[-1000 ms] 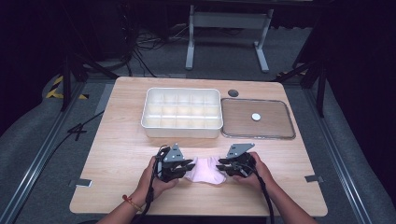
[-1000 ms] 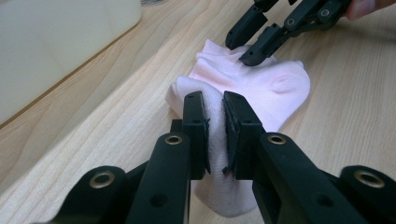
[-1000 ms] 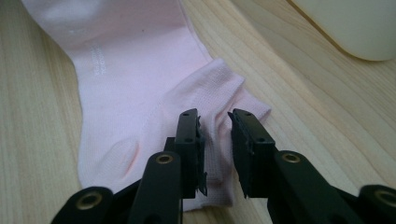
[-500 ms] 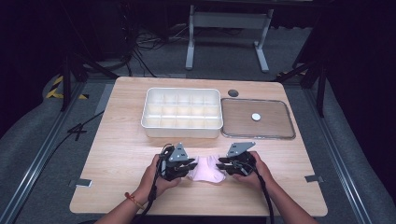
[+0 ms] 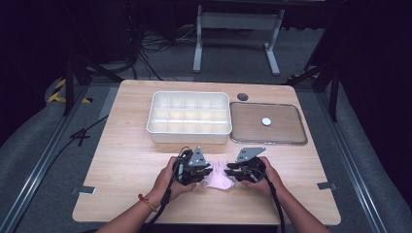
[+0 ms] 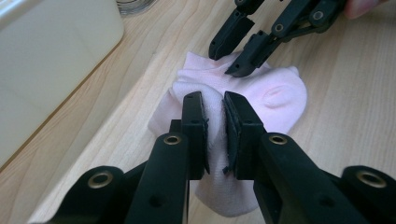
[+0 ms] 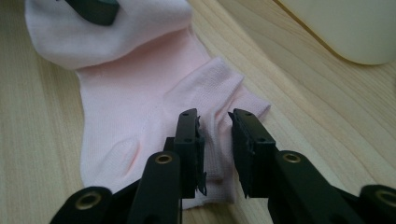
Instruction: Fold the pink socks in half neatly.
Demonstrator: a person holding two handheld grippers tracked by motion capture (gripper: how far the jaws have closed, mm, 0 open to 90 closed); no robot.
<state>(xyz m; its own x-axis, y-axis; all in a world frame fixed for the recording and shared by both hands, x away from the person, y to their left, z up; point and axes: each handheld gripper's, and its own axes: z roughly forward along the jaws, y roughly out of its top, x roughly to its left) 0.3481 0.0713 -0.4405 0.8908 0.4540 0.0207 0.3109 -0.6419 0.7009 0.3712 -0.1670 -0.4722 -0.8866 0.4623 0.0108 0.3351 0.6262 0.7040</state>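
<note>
The step looks like folding a pink sock (image 5: 219,178) that lies on the bench (image 5: 126,160) in front of the white tray (image 5: 189,118). The left tool (image 6: 215,116) is clamped on a raised fold of the sock; the right tool (image 7: 215,135) has its jaws closed on the cuff end (the pads appear to touch the cloth). Next, I judge, the left should carry its fold over toward the right. Since the earlier frame the left hand has shifted right, bunching the sock; the right has stayed put.
</note>
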